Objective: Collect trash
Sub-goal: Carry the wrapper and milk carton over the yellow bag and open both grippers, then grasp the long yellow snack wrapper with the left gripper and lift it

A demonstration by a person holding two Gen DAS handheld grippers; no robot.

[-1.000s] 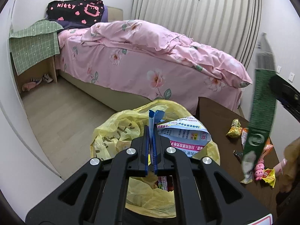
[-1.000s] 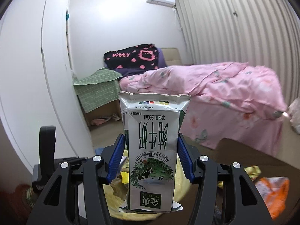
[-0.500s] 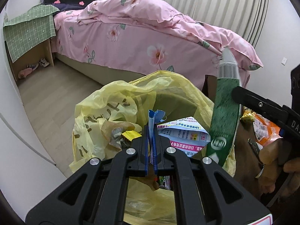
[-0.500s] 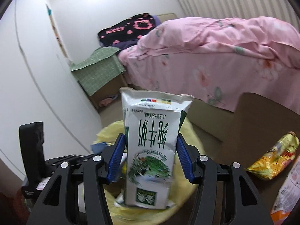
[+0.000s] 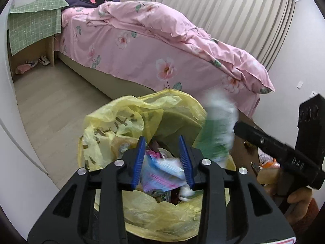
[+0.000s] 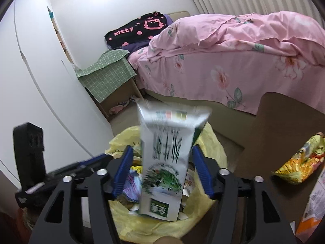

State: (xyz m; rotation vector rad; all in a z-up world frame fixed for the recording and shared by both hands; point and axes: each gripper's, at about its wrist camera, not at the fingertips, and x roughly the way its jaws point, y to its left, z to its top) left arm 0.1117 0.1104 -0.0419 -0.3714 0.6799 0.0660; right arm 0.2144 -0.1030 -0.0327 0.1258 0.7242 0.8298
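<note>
A yellow trash bag [image 5: 126, 126] stands open below both grippers, also in the right wrist view [image 6: 211, 140]. My left gripper [image 5: 162, 160] is open over the bag; a blue and pink paper wrapper [image 5: 160, 172] lies loose in the bag between its fingers. My right gripper [image 6: 162, 172] is open above the bag. A green and white milk carton [image 6: 166, 162] is blurred between its spread fingers, free of the pads, over the bag. It also shows blurred in the left wrist view [image 5: 217, 130].
A brown table [image 6: 282, 122] to the right holds a yellow snack wrapper [image 6: 300, 162] and other packets [image 5: 266, 158]. A pink bed [image 5: 162, 57] lies behind. A cabinet under a green cloth [image 5: 32, 26] stands at the left wall.
Both grippers have opened. The left let the blue wrapper fall into the bag. The right moved down over the bag and released the milk carton, which now blurs in motion.
</note>
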